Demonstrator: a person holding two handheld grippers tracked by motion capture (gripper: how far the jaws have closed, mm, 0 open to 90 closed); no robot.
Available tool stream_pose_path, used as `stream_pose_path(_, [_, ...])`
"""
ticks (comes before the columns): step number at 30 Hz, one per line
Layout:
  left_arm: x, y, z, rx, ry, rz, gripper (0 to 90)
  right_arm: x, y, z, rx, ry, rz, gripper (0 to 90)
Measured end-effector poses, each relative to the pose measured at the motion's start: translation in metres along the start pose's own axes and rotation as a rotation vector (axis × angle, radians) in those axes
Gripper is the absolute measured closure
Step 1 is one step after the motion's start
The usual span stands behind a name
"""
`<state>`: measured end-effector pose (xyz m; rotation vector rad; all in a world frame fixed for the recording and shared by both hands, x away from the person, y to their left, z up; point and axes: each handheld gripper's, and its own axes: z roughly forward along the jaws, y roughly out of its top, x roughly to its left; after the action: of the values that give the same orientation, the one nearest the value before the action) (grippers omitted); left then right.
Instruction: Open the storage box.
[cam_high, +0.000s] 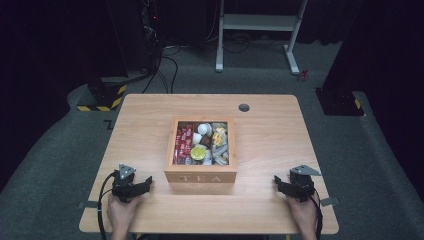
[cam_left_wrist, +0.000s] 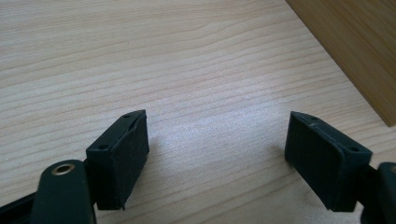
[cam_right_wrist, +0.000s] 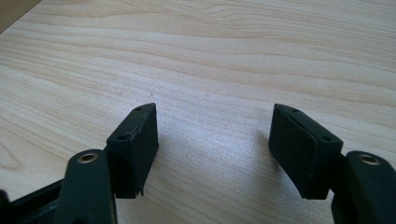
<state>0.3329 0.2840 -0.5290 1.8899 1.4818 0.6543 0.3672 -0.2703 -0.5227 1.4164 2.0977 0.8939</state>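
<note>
Okay, both hands parked at the near edge of the desk (cam_high: 150, 210), nothing picked up. Left gripper (cam_high: 146, 183) sits just left of the wooden tea box (cam_high: 200, 176), jaws spread wide, bare wood grain between them in the left gripper view, no contact with anything. Right gripper (cam_high: 276, 181) mirrors it on the far side, jaws likewise released and empty; in the right gripper view I get plain desk between the pads.

Tea box stands mid-desk, lid off or open, front panel lettered TEA facing me. Inside: red sachets (cam_high: 183, 142) stacked along the left compartment, a yellow-lidded round pod (cam_high: 198, 152) near the front middle, white creamer-type cups (cam_high: 204, 129) toward the back, yellow-and-clear packets (cam_high: 219, 140) on the right. Exact contents are too small to name further.

Key relation: box lies inward and slightly forward of both grippers, between them. Left one is clearly nearer; a corner of the box wall (cam_left_wrist: 355, 51) shows at upper right in the left gripper view, close. Right one stands farther off from its side. Red sachets run front-to-back, so I'd judge the left hand the natural reach for them, coming over the near-left wall.
</note>
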Motion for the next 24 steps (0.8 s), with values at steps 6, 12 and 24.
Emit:
stream_pose_path(6, [-0.003, 0.000, -0.001, -0.005, 0.009, -0.003, 24.2, 0.000, 0.000, 0.000, 0.000, 0.000, 0.000, 32.9])
stream_pose_path(12, [-0.002, 0.000, 0.000, 0.000, -0.010, -0.003, 21.4, 0.000, 0.000, 0.000, 0.000, -0.001, -0.001, 32.9])
stream_pose_path(24, [-0.011, -0.002, -0.004, -0.024, -0.040, -0.028, 26.8, 0.000, 0.000, 0.000, 0.000, 0.000, -0.001, 32.9])
